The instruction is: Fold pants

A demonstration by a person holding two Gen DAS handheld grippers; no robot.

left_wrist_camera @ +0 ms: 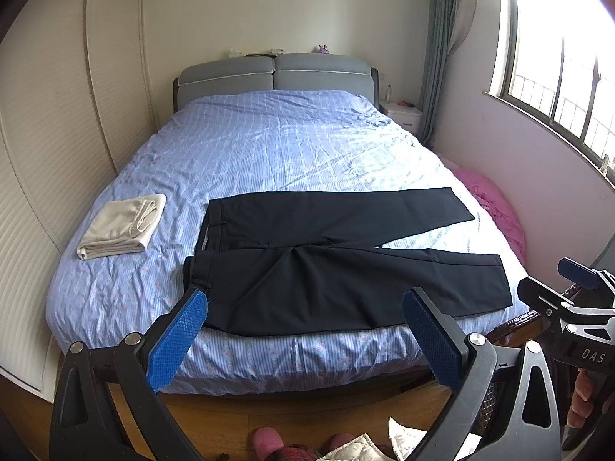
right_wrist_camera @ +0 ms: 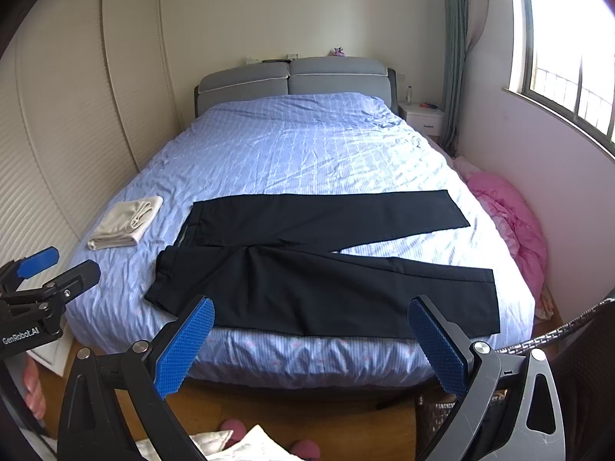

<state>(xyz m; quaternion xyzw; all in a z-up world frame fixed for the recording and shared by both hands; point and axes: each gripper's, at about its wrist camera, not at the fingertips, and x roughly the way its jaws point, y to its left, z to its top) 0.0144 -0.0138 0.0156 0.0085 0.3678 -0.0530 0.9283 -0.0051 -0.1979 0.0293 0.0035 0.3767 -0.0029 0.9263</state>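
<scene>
Dark navy pants [left_wrist_camera: 326, 265] lie flat across the foot of the bed, waistband to the left, two legs spread apart to the right; they also show in the right wrist view [right_wrist_camera: 315, 269]. My left gripper [left_wrist_camera: 303, 299] is open and empty, held off the foot of the bed, short of the pants. My right gripper [right_wrist_camera: 311, 307] is open and empty, also short of the bed edge. The right gripper shows at the right edge of the left wrist view [left_wrist_camera: 553, 280], and the left gripper at the left edge of the right wrist view [right_wrist_camera: 61, 265].
The bed has a blue striped sheet [left_wrist_camera: 276, 142] and a grey headboard [left_wrist_camera: 273, 77]. A folded beige garment [left_wrist_camera: 121, 226] lies left of the pants. A pink blanket [right_wrist_camera: 511, 211] lies between bed and window wall. A wardrobe [left_wrist_camera: 57, 134] stands left. A white nightstand [right_wrist_camera: 423, 115] stands at the back right.
</scene>
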